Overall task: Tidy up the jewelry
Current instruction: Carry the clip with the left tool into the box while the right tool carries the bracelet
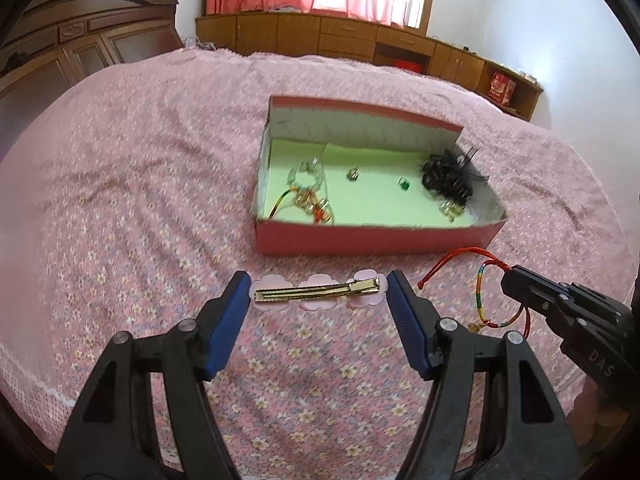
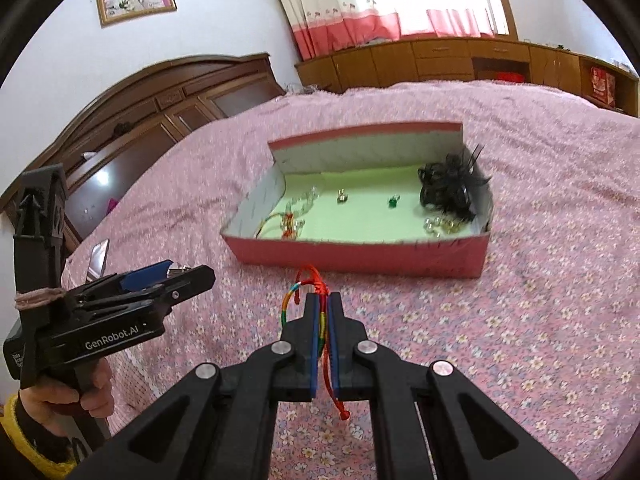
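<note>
A gold hair clip on pink flower shapes (image 1: 318,293) lies on the bedspread between the fingers of my left gripper (image 1: 318,284), which is open and empty. My right gripper (image 2: 324,300) is shut on a red and rainbow cord bracelet (image 2: 306,286) and holds it just in front of the red box; both also show in the left wrist view, gripper (image 1: 510,276) and bracelet (image 1: 486,280). The red box (image 1: 372,242) with a green floor holds a beaded bracelet (image 1: 308,192), small rings, a green stud (image 1: 405,186) and a black hair claw (image 1: 450,178).
The pink floral bedspread (image 1: 140,184) covers the whole bed. A wooden headboard (image 2: 160,116) stands at the left, low wooden cabinets (image 1: 360,40) under the curtained window behind. A phone-like object (image 2: 98,258) lies near the bed's left edge.
</note>
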### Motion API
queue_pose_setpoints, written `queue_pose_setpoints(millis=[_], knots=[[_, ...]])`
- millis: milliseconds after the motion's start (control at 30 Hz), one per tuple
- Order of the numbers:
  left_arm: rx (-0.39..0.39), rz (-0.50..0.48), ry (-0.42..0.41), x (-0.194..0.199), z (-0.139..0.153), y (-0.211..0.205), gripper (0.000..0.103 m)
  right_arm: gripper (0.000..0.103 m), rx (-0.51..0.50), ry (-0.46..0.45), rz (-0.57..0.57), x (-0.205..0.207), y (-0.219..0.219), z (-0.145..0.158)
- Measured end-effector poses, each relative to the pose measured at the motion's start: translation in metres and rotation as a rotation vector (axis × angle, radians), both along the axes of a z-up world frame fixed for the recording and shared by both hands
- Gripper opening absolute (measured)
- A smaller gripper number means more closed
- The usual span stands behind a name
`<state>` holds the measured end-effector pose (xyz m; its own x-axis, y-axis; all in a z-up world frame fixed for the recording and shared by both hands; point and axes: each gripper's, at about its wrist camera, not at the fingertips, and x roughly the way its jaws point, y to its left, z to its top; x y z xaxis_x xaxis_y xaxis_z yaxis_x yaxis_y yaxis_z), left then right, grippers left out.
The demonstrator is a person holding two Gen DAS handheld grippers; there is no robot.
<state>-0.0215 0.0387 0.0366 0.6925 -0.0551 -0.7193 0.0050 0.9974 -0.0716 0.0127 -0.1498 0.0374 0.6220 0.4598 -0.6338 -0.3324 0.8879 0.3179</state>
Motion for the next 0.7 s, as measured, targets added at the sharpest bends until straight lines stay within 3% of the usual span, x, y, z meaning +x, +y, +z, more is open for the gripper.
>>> queue_pose_setpoints(millis=[700], knots=[[0.004,-0.068,-0.179,0.03,0.045,-0.034,0.062,0.005,0.033,-0.145,-0.085,0.026,-0.019,0.039]])
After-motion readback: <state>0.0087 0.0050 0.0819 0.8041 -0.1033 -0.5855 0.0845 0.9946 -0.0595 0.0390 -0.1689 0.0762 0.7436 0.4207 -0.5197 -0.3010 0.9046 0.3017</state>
